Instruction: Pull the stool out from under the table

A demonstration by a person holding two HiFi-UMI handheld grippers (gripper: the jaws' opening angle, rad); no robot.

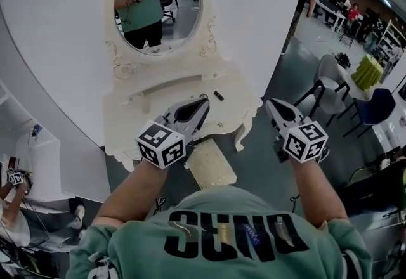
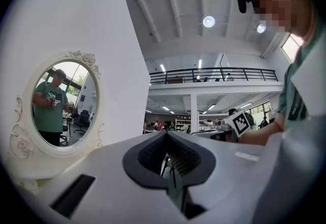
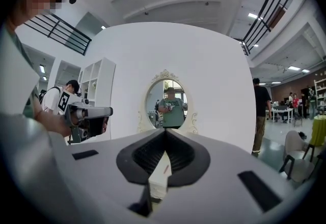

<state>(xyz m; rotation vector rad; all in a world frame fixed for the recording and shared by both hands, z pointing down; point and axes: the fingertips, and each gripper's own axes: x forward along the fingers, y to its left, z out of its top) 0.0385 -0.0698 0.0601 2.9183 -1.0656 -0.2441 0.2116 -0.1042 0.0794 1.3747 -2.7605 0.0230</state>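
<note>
The stool [image 1: 212, 163], with a cream cushioned seat, stands on the grey floor in front of the white dressing table [image 1: 184, 90], its near end below my chest. Both grippers are held up level, well above the stool and touching nothing. My left gripper [image 1: 204, 101] hangs over the table's front edge, jaws shut and empty; in its own view the left gripper [image 2: 166, 133] has its tips meeting. My right gripper [image 1: 271, 104] is to the right of the table, over the floor. The right gripper [image 3: 165, 131] is shut too, with nothing between the pads.
An oval mirror [image 1: 158, 2] hangs above the table and a small dark object [image 1: 218, 95] lies on the tabletop. Chairs [image 1: 327, 87] and a green-draped table [image 1: 368, 71] stand to the right. A person [image 3: 262, 116] stands by the wall's right end; another person [image 1: 16, 208] is at the lower left.
</note>
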